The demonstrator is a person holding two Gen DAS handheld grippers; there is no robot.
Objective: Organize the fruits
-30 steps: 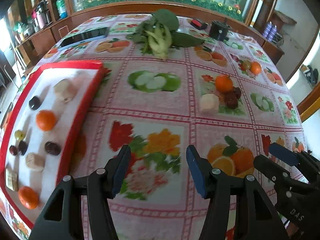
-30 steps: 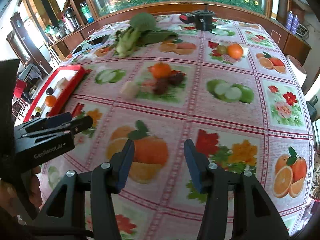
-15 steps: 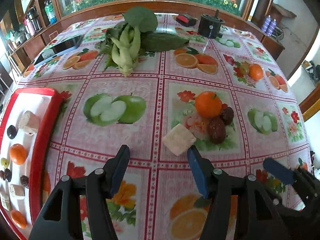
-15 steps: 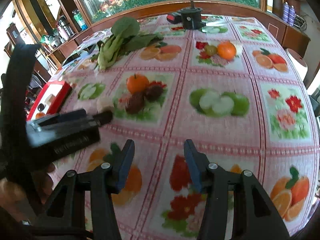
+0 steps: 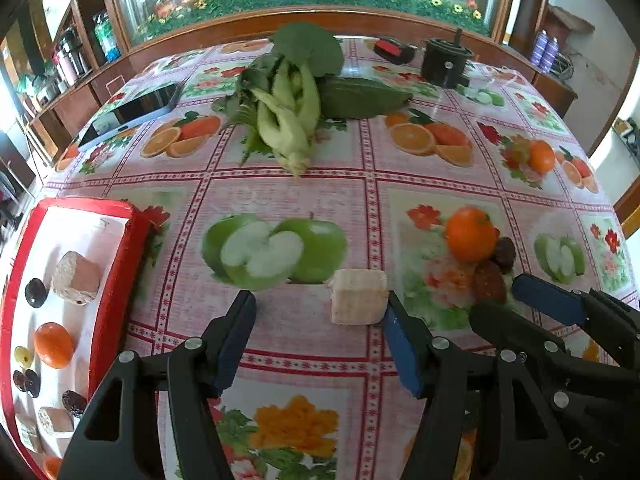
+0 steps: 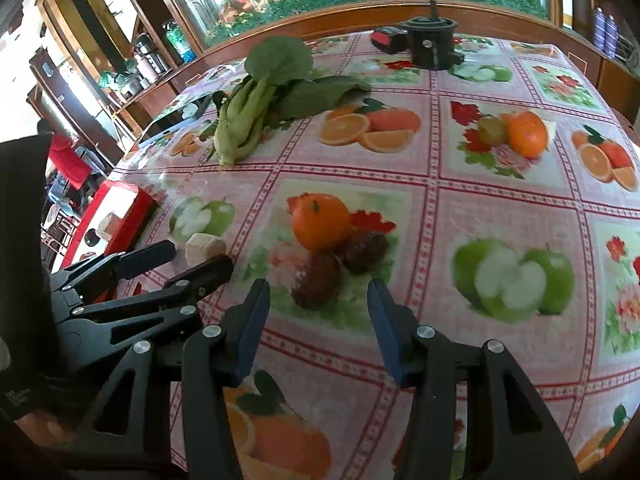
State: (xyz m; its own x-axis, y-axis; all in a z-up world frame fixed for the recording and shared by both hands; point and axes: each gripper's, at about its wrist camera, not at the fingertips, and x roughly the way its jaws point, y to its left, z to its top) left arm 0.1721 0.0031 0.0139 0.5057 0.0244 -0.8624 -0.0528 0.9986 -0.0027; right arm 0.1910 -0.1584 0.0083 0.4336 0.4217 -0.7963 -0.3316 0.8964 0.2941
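A fruit-print cloth covers the counter. At its left edge, a red tray holds sorted fruit. The left hand-held gripper gapes empty, a pale cube touching its right finger. The right hand-held gripper, wide open, faces two dark fruits beside an orange.

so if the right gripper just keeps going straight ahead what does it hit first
Most likely the nearer dark date, which lies on the tablecloth just ahead between the open fingers of the right gripper. The orange sits behind it; depth is uncertain.
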